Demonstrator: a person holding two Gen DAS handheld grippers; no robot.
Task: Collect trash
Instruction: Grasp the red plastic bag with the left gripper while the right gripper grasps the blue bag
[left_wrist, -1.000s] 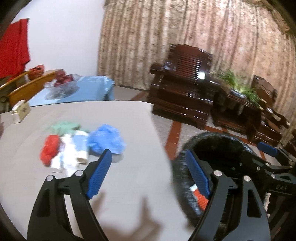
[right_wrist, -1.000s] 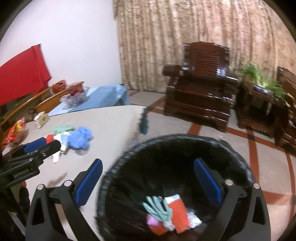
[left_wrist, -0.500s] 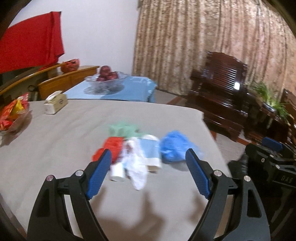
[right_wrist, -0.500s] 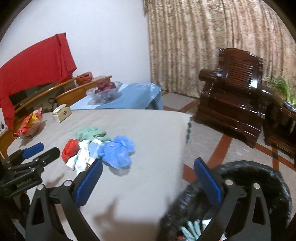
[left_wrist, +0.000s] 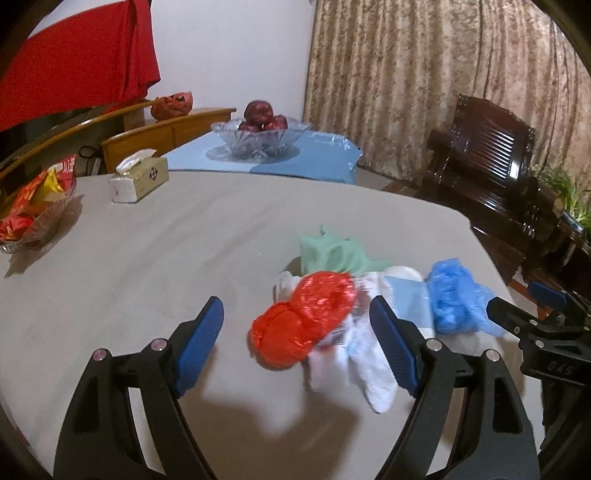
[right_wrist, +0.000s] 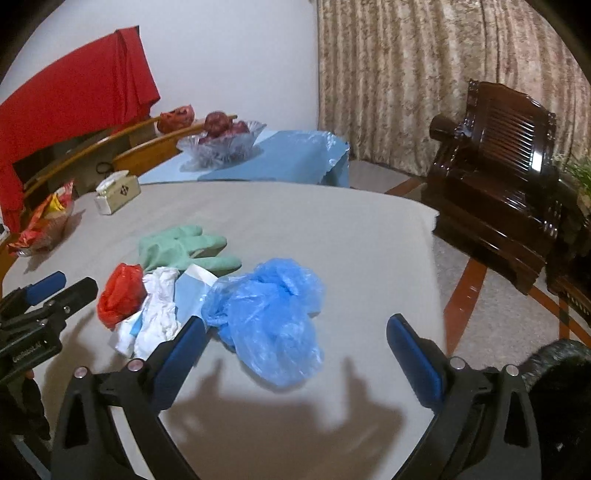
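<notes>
Both black grippers, left (left_wrist: 295, 332) and right (right_wrist: 295, 343), now hang nearer the trash, jaws spread, empty. Crinkled red plastic bag (left_wrist: 306, 317), blue plastic bag (right_wrist: 269, 317), green rubber glove (right_wrist: 184, 247), white tissue (right_wrist: 159, 310): heaped on matte grey table (right_wrist: 351, 240).

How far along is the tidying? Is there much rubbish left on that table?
Neither the left gripper nor the right gripper holds anything; both are open. Left on the table: a red bag, a blue bag, a green glove and white wrappers. The bin barely shows.
</notes>
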